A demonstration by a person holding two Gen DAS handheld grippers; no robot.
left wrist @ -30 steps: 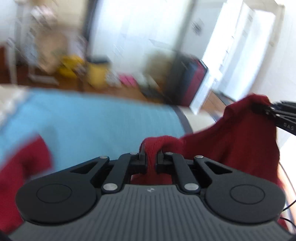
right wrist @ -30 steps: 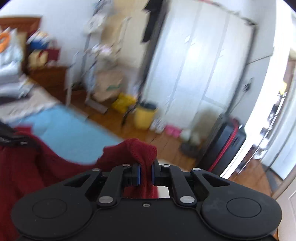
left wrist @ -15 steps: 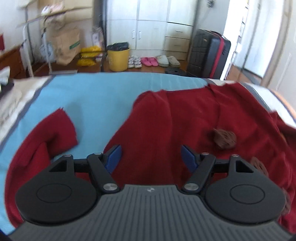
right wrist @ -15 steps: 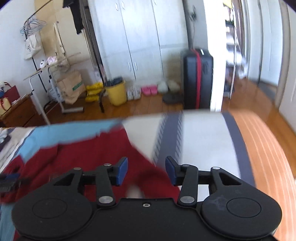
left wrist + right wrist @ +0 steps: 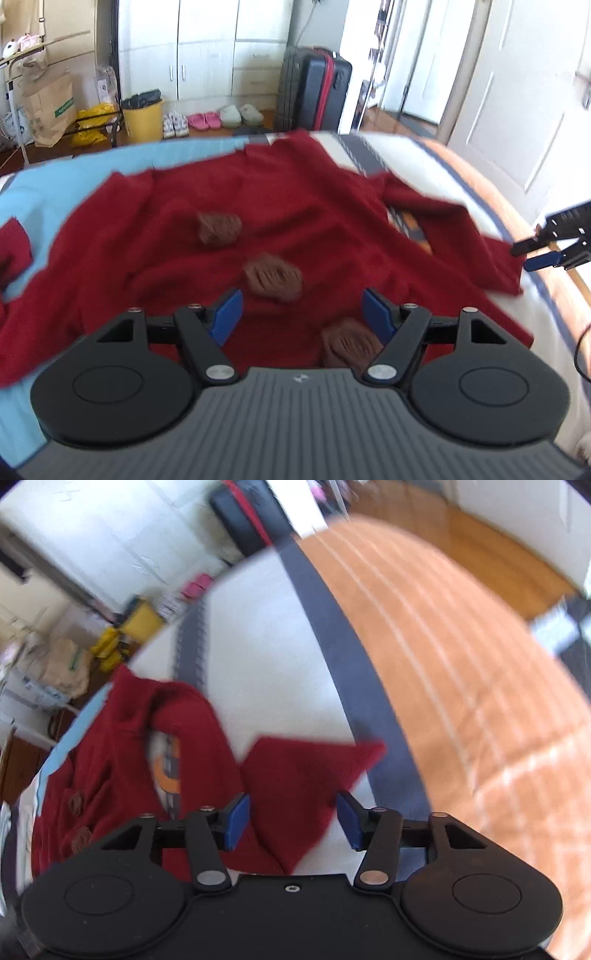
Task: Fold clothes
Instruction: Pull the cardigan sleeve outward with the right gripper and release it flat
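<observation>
The left claw [image 5: 302, 311] hovers with its blue-padded fingers [image 5: 226, 314] spread wide and empty, just above a dark red cardigan [image 5: 314, 206] with brown buttons [image 5: 273, 275] that lies spread across the bed [image 5: 66, 177]. The right claw [image 5: 292, 819] is also spread apart and holds nothing, hanging over one red sleeve [image 5: 306, 771] on the bed's white, grey and orange striped cover [image 5: 461, 657]. Beyond the bed stand a yellow bin [image 5: 143, 119], pairs of shoes [image 5: 207, 120], a dark suitcase [image 5: 316, 94] and white wardrobes [image 5: 207, 48].
</observation>
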